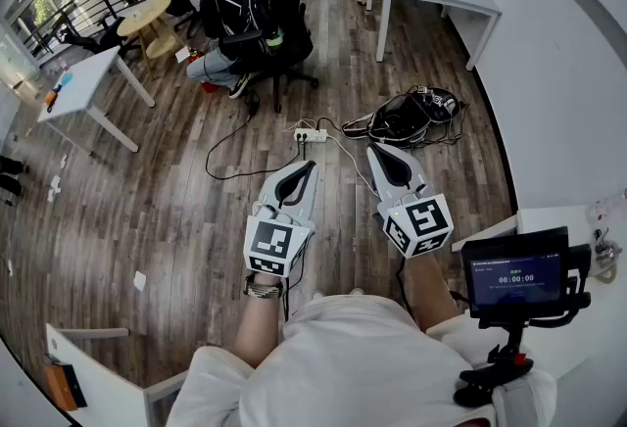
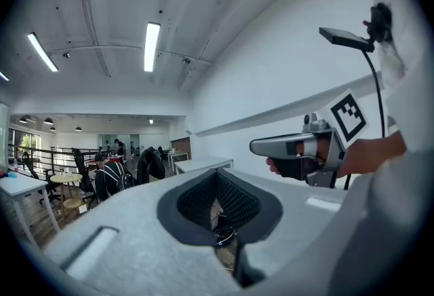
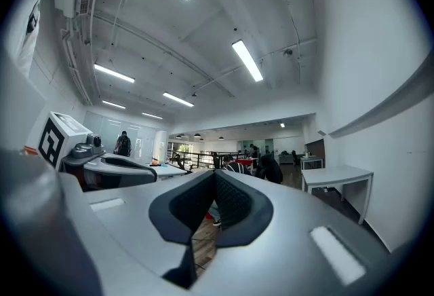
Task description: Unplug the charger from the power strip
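The power strip [image 1: 312, 134] lies on the wood floor [image 1: 176, 210], ahead of both grippers and between their lines of aim. It is apart from both sets of jaws and touches neither. Cords run off it to either side. The plugs on it are too small to tell apart, so the charger cannot be picked out from the others. The left gripper [image 1: 307, 166] points forward and level, and its tip is the nearer of the two to the strip in the head view. In the left gripper view its jaws [image 2: 218, 174] are closed together with nothing between the pads. The right gripper [image 1: 378, 150] is held parallel and just beside it, also level, and its tip points toward a dark bundle of cables [image 1: 411, 117] to the right of the strip. In the right gripper view its jaws [image 3: 215, 176] are likewise closed on nothing. Each gripper shows side-on in the other's view, at the same height. Both forearms reach straight out from the body.
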